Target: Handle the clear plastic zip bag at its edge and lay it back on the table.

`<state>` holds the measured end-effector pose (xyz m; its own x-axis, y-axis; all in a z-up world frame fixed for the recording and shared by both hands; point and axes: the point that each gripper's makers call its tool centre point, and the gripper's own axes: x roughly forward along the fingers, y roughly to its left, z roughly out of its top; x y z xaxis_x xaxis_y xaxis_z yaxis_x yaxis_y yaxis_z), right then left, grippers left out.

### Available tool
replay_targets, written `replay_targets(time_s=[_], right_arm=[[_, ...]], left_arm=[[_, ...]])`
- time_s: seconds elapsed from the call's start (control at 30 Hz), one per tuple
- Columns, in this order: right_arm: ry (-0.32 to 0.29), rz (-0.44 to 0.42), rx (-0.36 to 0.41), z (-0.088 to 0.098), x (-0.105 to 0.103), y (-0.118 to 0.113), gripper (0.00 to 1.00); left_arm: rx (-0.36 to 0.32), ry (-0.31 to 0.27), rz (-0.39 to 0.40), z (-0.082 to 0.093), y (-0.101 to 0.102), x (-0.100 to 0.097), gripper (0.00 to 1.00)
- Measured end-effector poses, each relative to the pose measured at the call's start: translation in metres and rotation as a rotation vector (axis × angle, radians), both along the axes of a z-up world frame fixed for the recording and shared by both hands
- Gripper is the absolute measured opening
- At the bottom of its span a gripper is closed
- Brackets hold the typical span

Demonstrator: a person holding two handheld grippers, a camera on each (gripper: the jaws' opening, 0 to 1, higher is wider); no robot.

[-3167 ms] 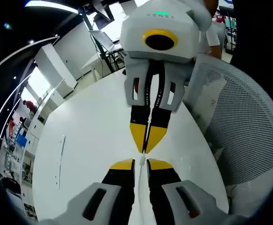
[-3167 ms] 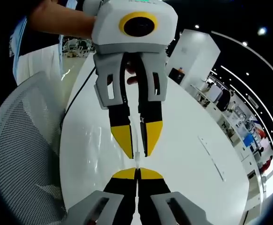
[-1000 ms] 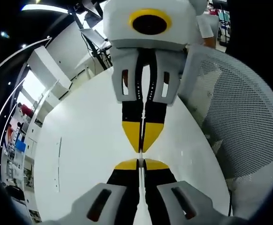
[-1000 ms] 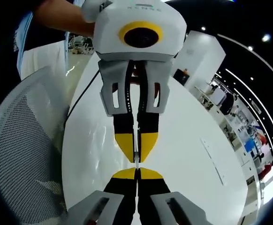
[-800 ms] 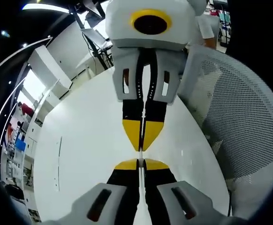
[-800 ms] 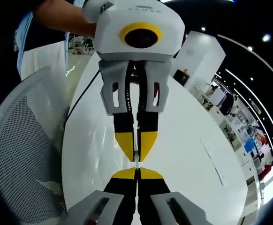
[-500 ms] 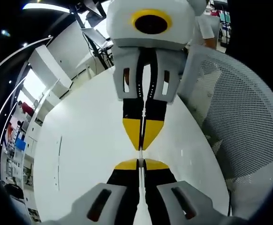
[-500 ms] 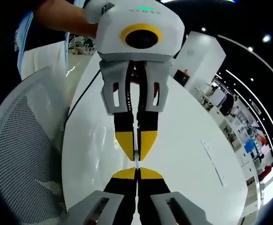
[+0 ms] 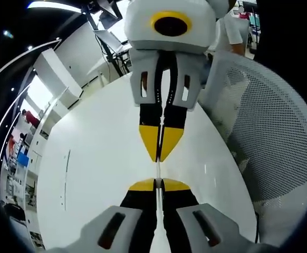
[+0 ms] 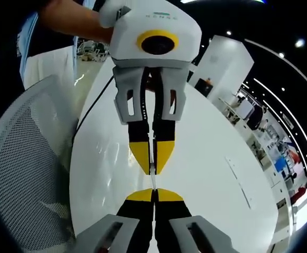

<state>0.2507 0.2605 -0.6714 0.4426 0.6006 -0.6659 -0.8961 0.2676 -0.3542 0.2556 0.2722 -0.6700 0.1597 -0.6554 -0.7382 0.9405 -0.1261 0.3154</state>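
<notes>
While seemingly clamped, zip bag edge (image 9: 158,169) spans left tongs (image 9: 158,182), right tongs (image 10: 154,192).

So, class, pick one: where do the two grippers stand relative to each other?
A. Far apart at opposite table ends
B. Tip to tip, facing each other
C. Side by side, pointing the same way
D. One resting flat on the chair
B: in the left gripper view the left gripper points straight at the right gripper, tips nearly meeting on the thin bag edge above the white table.

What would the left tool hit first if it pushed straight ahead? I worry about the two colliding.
Most likely the right tool, whose yellow tips face the left tool head-on, with only a short strip of the clear plastic zip bag between them. Depth is hard to judge.
</notes>
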Motion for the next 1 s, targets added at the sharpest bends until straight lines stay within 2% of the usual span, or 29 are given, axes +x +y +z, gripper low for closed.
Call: replay_targets(time_s=[1.0], right_arm=[[-0.006, -0.008, 0.007, 0.0016, 0.0012, -0.0042, 0.0]], left_arm=[[0.005, -0.004, 0.011, 0.0022, 0.0076, 0.001, 0.0]])
